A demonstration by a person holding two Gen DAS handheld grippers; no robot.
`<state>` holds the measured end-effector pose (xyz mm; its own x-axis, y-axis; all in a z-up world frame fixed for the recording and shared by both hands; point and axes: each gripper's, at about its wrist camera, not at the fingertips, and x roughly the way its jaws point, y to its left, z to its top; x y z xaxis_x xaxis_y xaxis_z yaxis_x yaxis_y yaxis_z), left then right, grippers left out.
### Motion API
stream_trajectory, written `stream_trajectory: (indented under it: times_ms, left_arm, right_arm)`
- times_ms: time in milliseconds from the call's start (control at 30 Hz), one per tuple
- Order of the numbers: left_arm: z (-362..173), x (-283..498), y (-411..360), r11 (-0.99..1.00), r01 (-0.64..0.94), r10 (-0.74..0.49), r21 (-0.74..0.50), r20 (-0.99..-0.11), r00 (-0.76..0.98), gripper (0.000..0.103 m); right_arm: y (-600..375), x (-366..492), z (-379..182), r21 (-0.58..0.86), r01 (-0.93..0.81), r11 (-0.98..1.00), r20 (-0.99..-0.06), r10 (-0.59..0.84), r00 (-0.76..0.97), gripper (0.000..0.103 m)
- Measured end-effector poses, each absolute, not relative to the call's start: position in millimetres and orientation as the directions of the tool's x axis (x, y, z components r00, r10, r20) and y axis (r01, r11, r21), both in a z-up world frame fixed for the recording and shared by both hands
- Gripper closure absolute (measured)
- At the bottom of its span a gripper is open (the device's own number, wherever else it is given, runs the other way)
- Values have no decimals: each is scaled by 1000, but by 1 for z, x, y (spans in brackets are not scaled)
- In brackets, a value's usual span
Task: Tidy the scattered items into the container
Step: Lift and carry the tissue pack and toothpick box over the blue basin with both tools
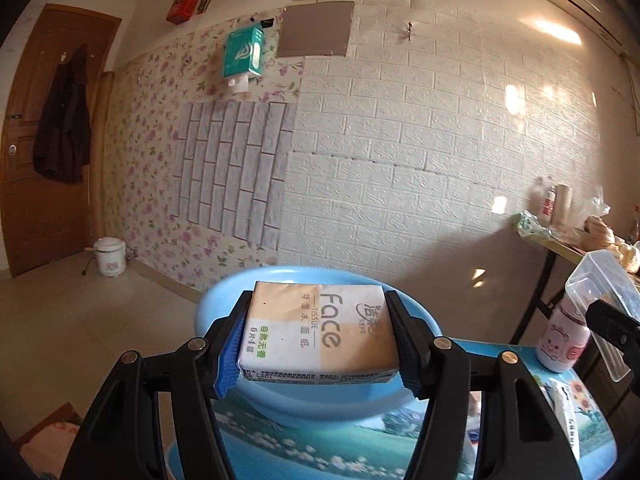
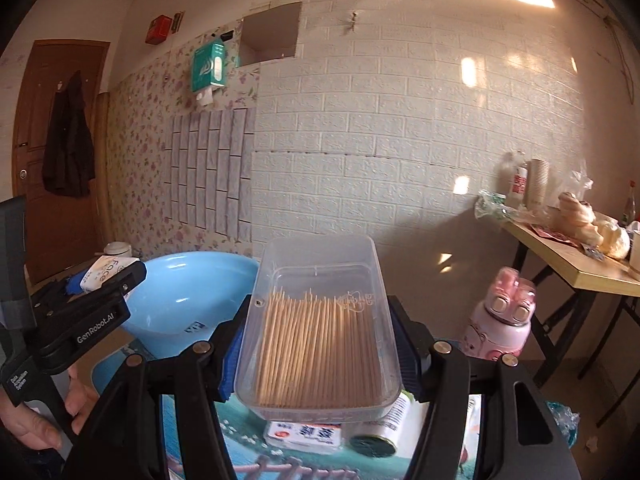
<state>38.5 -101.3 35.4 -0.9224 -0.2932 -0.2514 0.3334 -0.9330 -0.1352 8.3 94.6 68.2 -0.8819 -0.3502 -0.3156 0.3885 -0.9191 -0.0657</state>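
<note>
The landmark here is the blue basin [image 1: 320, 396], the only open vessel on the small table with the printed landscape top [image 1: 320, 456], so it reads as the container for the tidy-up.

The left gripper [image 1: 320, 340] is closed on a pack of "Face" tissues [image 1: 316, 332]; its pads press both short ends, so the soft pack sits level and cannot sag out. It hangs directly above the basin's bowl, off the table, which suggests a drop into the basin comes next.

The right gripper [image 2: 318, 344] is clamped across the long sides of a clear plastic box of toothpicks [image 2: 318, 332], lidless as far as the view shows. The box is carried open side up and near level, sensibly, since any tilt would spill the sticks. It hovers just to the right of the basin [image 2: 192, 300], lifted clear of the table and not yet over the rim.

Below the box, to the right of the basin, a small white packet with printed characters [image 2: 304, 436] and a white cylindrical container lying on its side [image 2: 386, 428] rest on the table [image 2: 240, 460]. A pink child's bottle [image 2: 500, 320] stands upright farther right of the basin. These appear yet to be collected.
</note>
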Motion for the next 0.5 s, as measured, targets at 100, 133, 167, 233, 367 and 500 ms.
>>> stream_trajectory:
  times_ms: [100,133,167,233,367,500]
  left_arm:
    - [38,32,-111,-931,346,-312,-113,-240,-919,42]
    - [40,29,-117,-929,354,-323,-109,-233,-917,42]
    - [42,27,-121,-926,362,-333,-104,-226,-916,42]
    - [44,19,-132,-923,374,-348,-90,-219,-911,42]
    - [44,4,-148,-922,383,-360,-64,-225,-905,42]
    - [39,-14,-167,-929,361,-322,-86,-295,-900,42]
  right_arm:
    - [80,-1,69,-53,415,-908,-329,-376,-866,40]
    - [73,-4,69,-53,423,-905,-333,-383,-862,40]
    - [69,-7,70,-53,430,-901,-335,-389,-858,40]
    - [59,-16,71,-47,445,-894,-340,-405,-849,40]
    - [37,-37,71,-16,479,-878,-362,-441,-821,40]
    - [12,-57,65,-10,510,-860,-405,-463,-789,40]
